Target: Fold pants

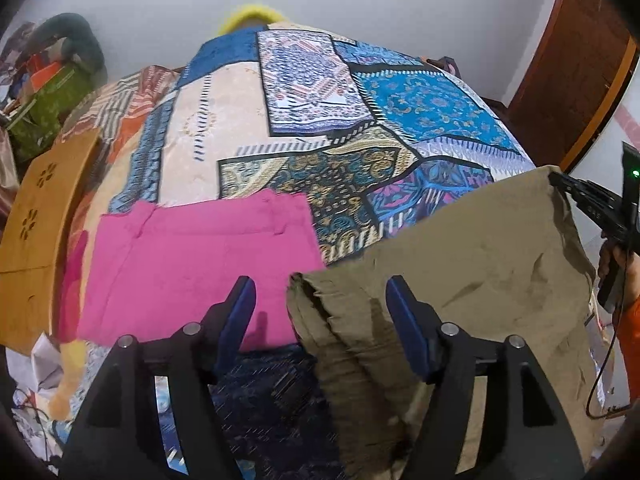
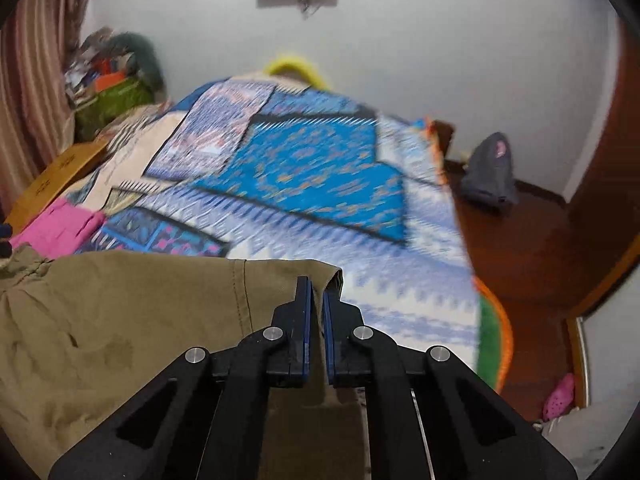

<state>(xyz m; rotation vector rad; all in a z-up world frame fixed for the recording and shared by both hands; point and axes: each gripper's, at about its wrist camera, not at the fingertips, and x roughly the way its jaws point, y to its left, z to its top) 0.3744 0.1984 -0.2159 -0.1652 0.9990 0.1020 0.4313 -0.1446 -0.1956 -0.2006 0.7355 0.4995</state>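
Khaki pants (image 1: 460,280) hang lifted over the near edge of a bed with a patchwork bedspread (image 1: 320,120). My left gripper (image 1: 320,296) is open, its blue fingers either side of the pants' bunched left edge. My right gripper (image 2: 316,292) is shut on the pants' (image 2: 120,340) right corner; it also shows in the left wrist view (image 1: 560,180) at the cloth's top right corner.
Folded pink pants (image 1: 200,264) lie on the bed to the left. A wooden headboard (image 1: 36,220) and clutter (image 1: 52,92) stand at the left. A door (image 1: 580,60), a wooden floor (image 2: 532,264) and a grey bag (image 2: 492,172) are at the right.
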